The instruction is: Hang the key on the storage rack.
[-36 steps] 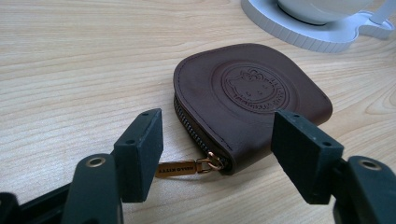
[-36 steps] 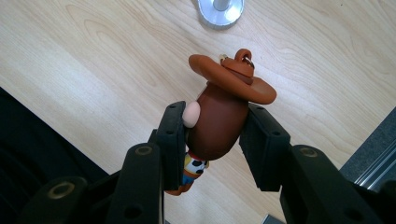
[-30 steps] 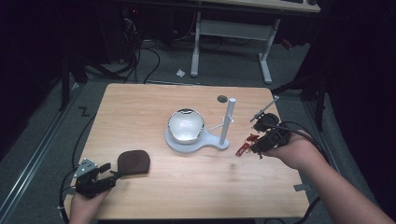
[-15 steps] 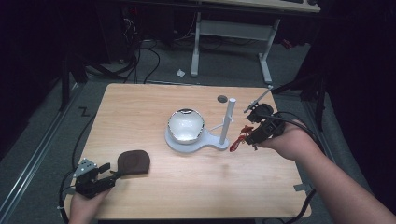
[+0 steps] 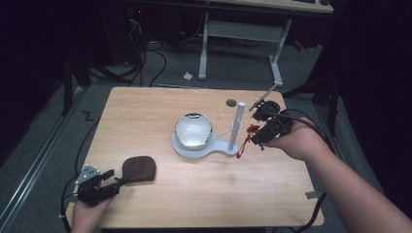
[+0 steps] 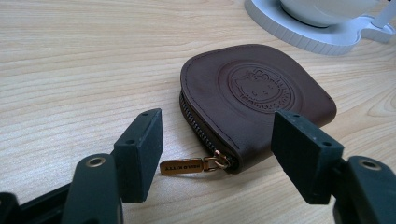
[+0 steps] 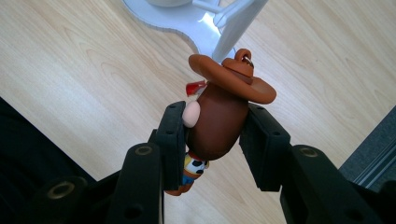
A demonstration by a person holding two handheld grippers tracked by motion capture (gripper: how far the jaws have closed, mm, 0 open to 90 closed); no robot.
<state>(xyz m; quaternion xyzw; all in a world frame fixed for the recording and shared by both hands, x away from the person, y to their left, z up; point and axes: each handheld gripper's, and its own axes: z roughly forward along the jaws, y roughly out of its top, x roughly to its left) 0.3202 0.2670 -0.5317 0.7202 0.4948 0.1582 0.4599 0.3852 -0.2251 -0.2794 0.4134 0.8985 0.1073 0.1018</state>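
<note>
My right gripper [image 7: 212,135] is shut on a small cowboy figure keychain [image 7: 219,112] with a brown head, an orange-brown hat and a metal ring on top. In the high view that gripper [image 5: 257,137] holds the figure [image 5: 245,138] just right of the white stand's upright post [image 5: 236,125]. The white stand [image 5: 194,148] carries a shiny dome [image 5: 193,130] on its round base. My left gripper [image 6: 217,151] stands open near the table's front left corner, jaws either side of the zip pull [image 6: 184,166] of a brown leather coin pouch [image 6: 254,95]. The pouch [image 5: 138,168] lies flat on the table.
A wooden table [image 5: 145,111] has a small dark disc [image 5: 231,102] near its far edge. Behind the table stand a white desk frame [image 5: 233,34] and cables on the floor. A cable [image 5: 311,124] trails from the right gripper.
My right gripper has carried the figure leftward, from right of the stand up close to its post. The left gripper and pouch have stayed put.
</note>
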